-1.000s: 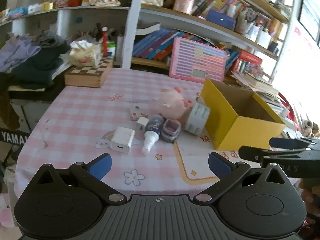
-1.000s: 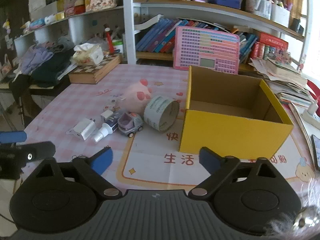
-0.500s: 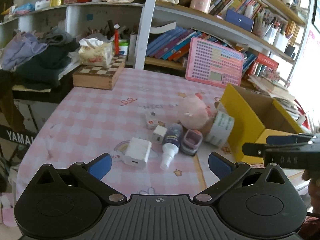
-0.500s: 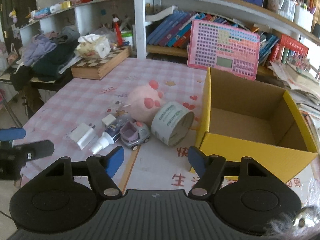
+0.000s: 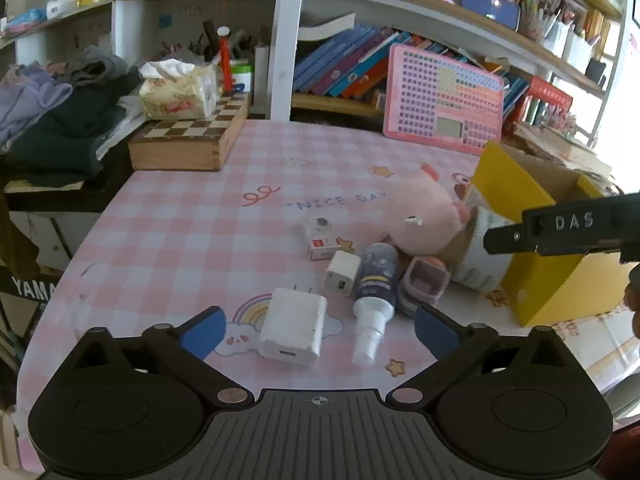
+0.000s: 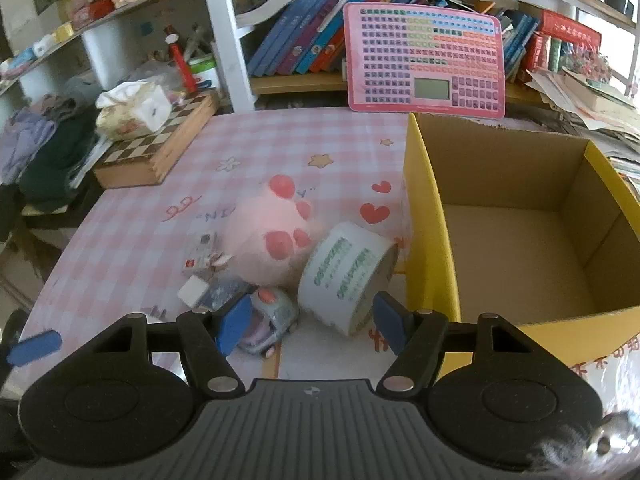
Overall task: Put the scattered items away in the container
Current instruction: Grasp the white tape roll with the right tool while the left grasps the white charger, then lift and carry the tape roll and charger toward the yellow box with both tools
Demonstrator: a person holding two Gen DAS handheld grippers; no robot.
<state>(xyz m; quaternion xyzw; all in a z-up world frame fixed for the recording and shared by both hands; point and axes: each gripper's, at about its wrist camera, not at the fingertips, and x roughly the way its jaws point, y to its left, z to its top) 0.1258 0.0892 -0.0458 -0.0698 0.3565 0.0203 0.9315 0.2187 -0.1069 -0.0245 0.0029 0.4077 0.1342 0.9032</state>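
An open yellow cardboard box stands on the pink checked table, nothing visible inside. Left of it lie a tape roll, a pink plush, a toy car, a spray bottle, a small white cube plug, a white charger and a small red-white box. My left gripper is open, its fingers either side of the charger and bottle. My right gripper is open, just short of the tape roll and car.
A wooden chessboard box with a tissue pack sits at the table's back left. A pink keyboard toy leans on the bookshelf behind the box. Clothes are piled at far left. Papers are stacked at right.
Both grippers have moved forward toward the cluster of items. The charger now lies between my left fingers, and the tape roll and car are close in front of my right fingers.
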